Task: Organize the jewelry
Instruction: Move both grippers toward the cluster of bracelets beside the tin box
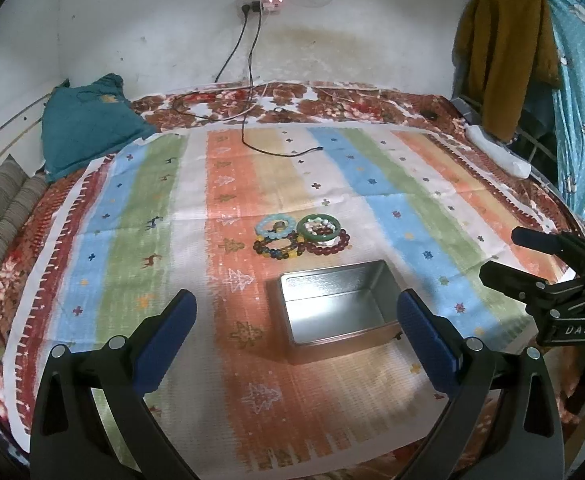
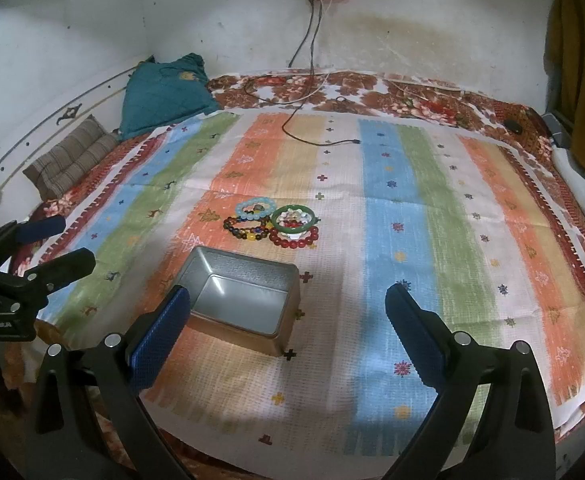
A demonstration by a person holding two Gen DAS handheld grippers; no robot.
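Several bracelets lie bunched on the striped cloth [image 1: 372, 184]: a light blue bead bracelet [image 1: 261, 228] [image 2: 241, 212], a green bangle [image 1: 301, 227] [image 2: 292, 231] with small pale beads inside it, a dark red bead bracelet [image 1: 328, 250] [image 2: 292, 243] and a mixed amber and dark bead bracelet [image 1: 276, 254] [image 2: 244, 232]. An empty metal tin [image 1: 332, 280] [image 2: 244, 268] stands open just in front of them. My left gripper [image 1: 296, 300] [image 2: 72, 240] hovers open before the tin. My right gripper [image 2: 288, 294] [image 1: 500, 254] is open too, right of the tin.
The cloth covers a floral bedsheet [image 1: 332, 104]. A teal pillow [image 1: 88, 124] and a striped cushion [image 1: 4, 208] sit at the back left. A black cable [image 1: 284, 152] trails from the wall socket onto the cloth. A white bundle [image 1: 496, 152] and hanging clothes [image 1: 504, 52] are at the right.
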